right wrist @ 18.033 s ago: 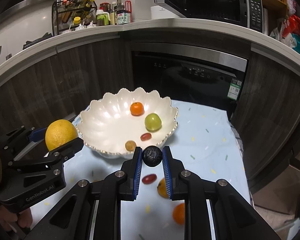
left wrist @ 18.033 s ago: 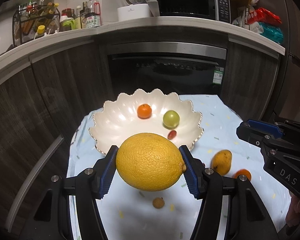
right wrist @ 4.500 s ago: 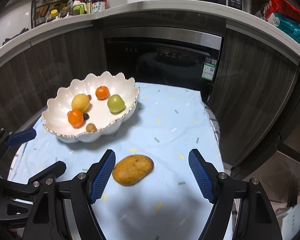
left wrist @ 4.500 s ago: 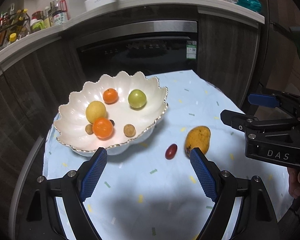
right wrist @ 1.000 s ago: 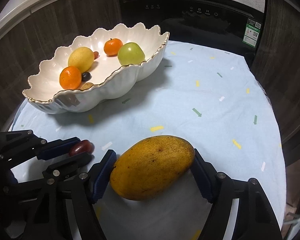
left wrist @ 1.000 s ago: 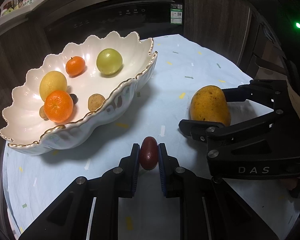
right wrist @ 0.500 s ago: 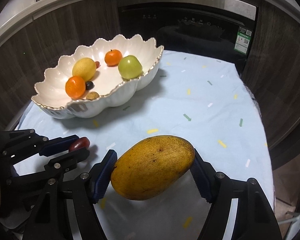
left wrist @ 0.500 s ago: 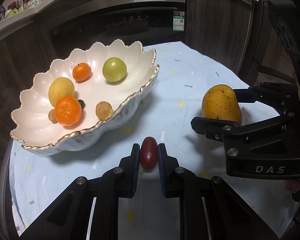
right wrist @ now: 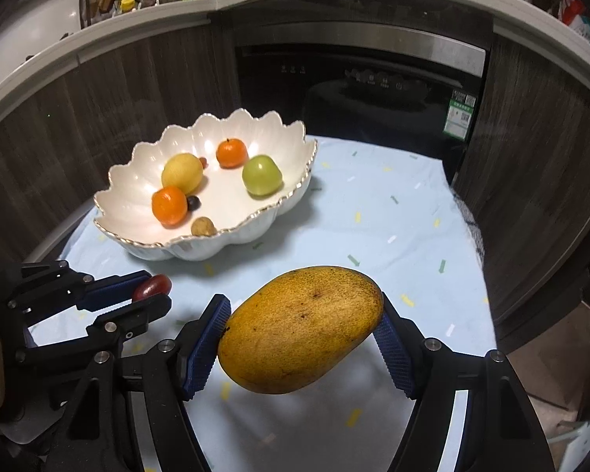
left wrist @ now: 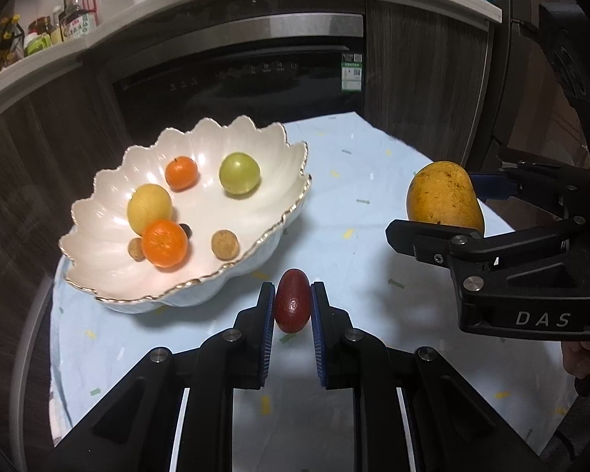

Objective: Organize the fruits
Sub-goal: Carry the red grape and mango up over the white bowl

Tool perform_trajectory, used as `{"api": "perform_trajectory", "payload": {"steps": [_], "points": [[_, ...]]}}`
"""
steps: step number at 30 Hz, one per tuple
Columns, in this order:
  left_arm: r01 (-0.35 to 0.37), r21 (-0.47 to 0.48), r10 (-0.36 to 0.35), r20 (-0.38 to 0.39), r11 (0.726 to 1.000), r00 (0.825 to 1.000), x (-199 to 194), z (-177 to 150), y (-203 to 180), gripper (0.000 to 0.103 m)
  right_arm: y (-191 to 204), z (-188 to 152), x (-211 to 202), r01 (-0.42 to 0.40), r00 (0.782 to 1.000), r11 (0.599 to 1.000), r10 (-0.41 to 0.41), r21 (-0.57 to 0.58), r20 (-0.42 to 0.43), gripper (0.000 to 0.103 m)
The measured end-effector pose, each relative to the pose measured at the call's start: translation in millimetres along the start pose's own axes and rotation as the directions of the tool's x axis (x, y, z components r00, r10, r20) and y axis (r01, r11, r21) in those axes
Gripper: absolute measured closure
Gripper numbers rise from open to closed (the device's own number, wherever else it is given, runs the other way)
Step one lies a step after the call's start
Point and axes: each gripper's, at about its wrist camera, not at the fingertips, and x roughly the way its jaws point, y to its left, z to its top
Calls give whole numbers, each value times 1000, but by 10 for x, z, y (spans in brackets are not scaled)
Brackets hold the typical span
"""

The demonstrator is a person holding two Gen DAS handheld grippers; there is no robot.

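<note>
Both claws are loaded and up off the counter (left wrist: 373, 181). The left claw (left wrist: 293, 306) is clamped on the small dark red fruit (left wrist: 293, 306), pinched low in the centre of the left wrist view, just short of the near rim of the scalloped white bowl (left wrist: 295, 204). The right claw (right wrist: 301, 332) grips the mango (right wrist: 301, 328) across its long axis, lower centre of the right wrist view, with the speckled blue cloth (right wrist: 393, 212) showing beneath it. The bowl sits upper left in both views and already carries a yellow citrus (left wrist: 149, 206), two oranges, a green fruit (left wrist: 240, 173) and some small brown and dark pieces. The step in hand looks like the carry to the bowl. To do it well, I would say the little red fruit goes first: lift it clear of the gold-edged rim, then let go low over the bare patch at the right of the basin so it doesn't bounce. The mango is the bulky one and its ends overhang the pads, so keep it level, bring it over the open right side near the green fruit, and set it down gently, not dropped onto the smaller pieces. Keep the two claws well apart above the bowl.
</note>
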Motion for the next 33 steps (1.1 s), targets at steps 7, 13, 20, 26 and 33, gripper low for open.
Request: {"api": "perform_trajectory", "payload": {"steps": [7, 13, 20, 26, 33], "points": [[-27, -26, 28, 29, 999, 999, -194, 73, 122, 84, 101, 131, -169, 1, 999, 1000, -1, -16, 38, 30], [-53, -53, 55, 53, 997, 997, -296, 139, 279, 84, 216, 271, -231, 1, 998, 999, 1, -35, 64, 30], [-78, -85, 84, 66, 993, 994, -339, 219, 486, 84, 349, 455, -219, -2, 996, 998, 7, -56, 88, 30], [-99, -111, 108, 79, 989, 991, -351, 280, 668, 84, 451, 605, -158, -6, 995, 998, 13, -67, 99, 31], [-117, -137, 128, 75, 984, 989, -269, 342, 880, 84, 528, 748, -36, -9, 995, 997, 17, -74, 101, 31]]}}
